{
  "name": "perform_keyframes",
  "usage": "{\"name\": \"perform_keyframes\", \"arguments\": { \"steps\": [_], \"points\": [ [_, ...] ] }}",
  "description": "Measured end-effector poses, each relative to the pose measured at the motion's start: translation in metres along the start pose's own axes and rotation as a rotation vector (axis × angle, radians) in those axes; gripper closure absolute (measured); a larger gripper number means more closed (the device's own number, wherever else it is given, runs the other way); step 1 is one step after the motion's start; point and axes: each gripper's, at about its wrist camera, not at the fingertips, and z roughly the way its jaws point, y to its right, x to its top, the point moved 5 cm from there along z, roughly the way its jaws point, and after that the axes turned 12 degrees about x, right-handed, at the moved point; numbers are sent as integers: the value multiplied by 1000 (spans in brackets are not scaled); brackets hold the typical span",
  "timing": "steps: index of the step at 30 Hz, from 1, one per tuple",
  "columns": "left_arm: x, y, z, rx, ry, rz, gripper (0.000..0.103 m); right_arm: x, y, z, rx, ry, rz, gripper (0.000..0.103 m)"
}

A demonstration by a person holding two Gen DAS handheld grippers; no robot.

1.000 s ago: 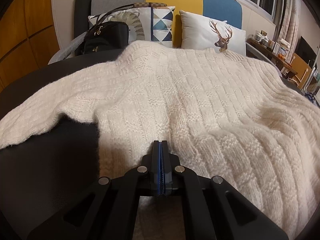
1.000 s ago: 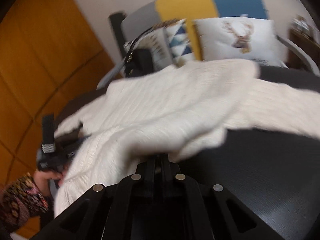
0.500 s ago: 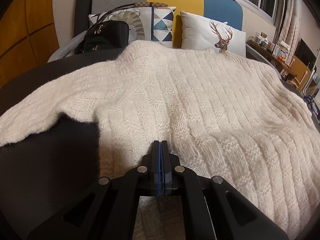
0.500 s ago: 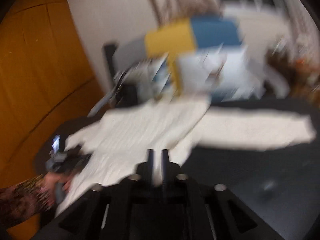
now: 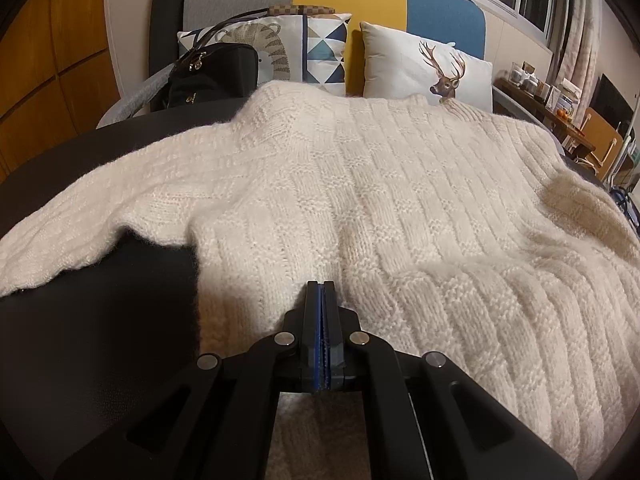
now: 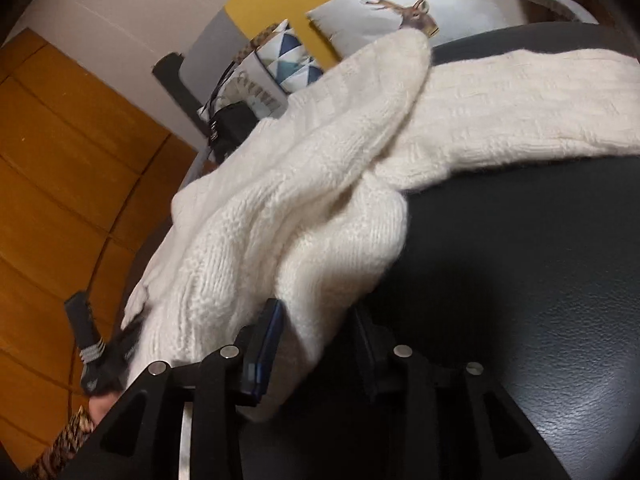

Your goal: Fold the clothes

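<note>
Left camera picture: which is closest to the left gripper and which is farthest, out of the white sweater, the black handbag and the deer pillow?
Nearest to the left gripper first:
1. White sweater: right at the closed fingertips, spread over the dark table.
2. Black handbag: beyond the sweater, back left.
3. Deer pillow: back right on the sofa, about as far as the handbag; these two are too close to call.

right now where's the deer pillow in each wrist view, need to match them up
Left wrist: deer pillow upper middle, behind the cream sweater.
Right wrist: deer pillow top edge, right of centre, tilted, above the sweater's folded edge.
Shared landmark: triangle-pattern pillow, just left of the deer pillow in both.
</note>
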Motion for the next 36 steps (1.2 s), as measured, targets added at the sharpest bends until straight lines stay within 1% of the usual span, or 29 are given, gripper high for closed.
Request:
{"name": "perform_keyframes", "arguments": {
  "steps": [1,3,5,9,16,18,19,21,22,23,24,25,26,29,31,32,34,35,36],
  "points": [
    [0,0,0,-1,0,-1,102,-1,-2,3,1,-19,-8,95],
    [-1,0,0,-4,-1,-4,102,-3,1,1,30,-5,9,95],
    [-1,-1,0,-6,-1,-6,102,-5,1,-13,48,41,21,95],
    [-2,-2,0,-9,-1,-10,102,-15,3,-47,35,106,11,95],
    [0,-2,2,1,0,1,102,-19,14,-106,42,201,48,96],
    [0,-2,2,5,1,4,102,-22,15,-125,42,231,55,97],
    [0,-2,2,6,2,6,102,-22,16,-131,34,243,54,99],
    [0,-2,2,10,3,9,102,-24,21,-137,7,259,60,99],
    [1,-2,2,12,4,11,102,-26,27,-138,-16,261,71,96],
    [1,-2,2,15,4,14,102,-28,34,-138,-39,263,82,95],
    [1,-2,2,22,5,19,102,-34,38,-135,-27,245,106,92],
    [1,-1,2,29,6,25,102,-42,41,-131,-6,222,135,82],
    [1,0,1,42,7,36,102,-50,44,-128,16,198,163,77],
    [2,11,-3,112,1,111,102,-72,34,-118,13,124,124,75],
    [2,22,-14,158,-16,195,102,-84,23,-111,-3,80,82,73],
    [2,28,-28,125,-7,173,102,-90,18,-106,-9,62,55,72],
    [-2,36,-52,0,1,93,97,-101,7,-97,-22,26,0,72],
    [-7,42,-65,-70,-2,58,89,-107,1,-93,-28,7,-28,72],
    [-14,51,-76,-128,0,42,76,-109,-2,-89,-39,2,-46,72]
  ]
}}
